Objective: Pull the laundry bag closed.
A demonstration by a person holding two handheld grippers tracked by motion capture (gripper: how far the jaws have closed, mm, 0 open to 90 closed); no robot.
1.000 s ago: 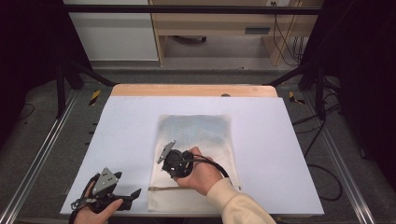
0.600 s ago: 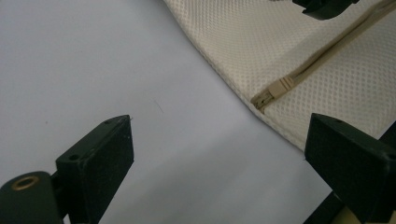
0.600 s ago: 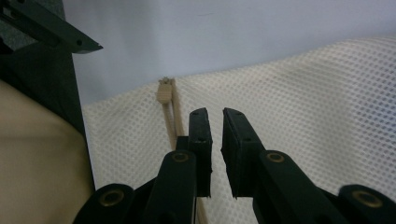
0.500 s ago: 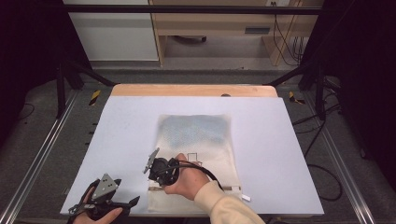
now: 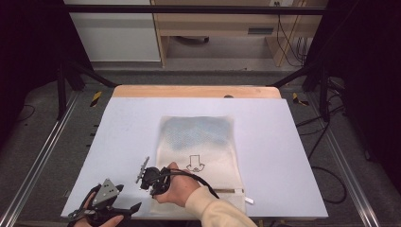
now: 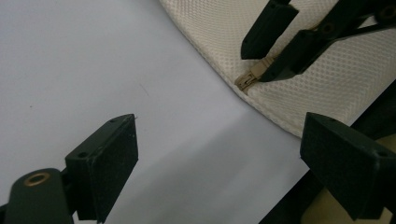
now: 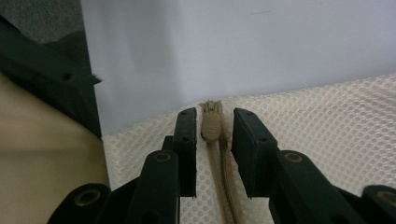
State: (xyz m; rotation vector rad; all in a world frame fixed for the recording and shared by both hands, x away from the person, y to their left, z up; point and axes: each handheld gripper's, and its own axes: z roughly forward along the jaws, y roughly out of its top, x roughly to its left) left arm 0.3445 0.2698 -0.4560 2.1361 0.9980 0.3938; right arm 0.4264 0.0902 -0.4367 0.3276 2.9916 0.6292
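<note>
White table top is carrying a mesh bag | left gripper is hovering wide apart at near left | right gripper is easing apart, straddling zipper pull at bag's near-left corner, pads not pressing.

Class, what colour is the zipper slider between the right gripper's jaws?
Tan, on the cream mesh bag; the zipper slider shows best in the right gripper view.

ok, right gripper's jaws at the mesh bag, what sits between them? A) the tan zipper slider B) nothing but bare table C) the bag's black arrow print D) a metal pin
A: in the right gripper view the tan zipper slider lies between the jaws of the right gripper at the edge of the mesh bag, with a narrow gap on each side of it.
</note>
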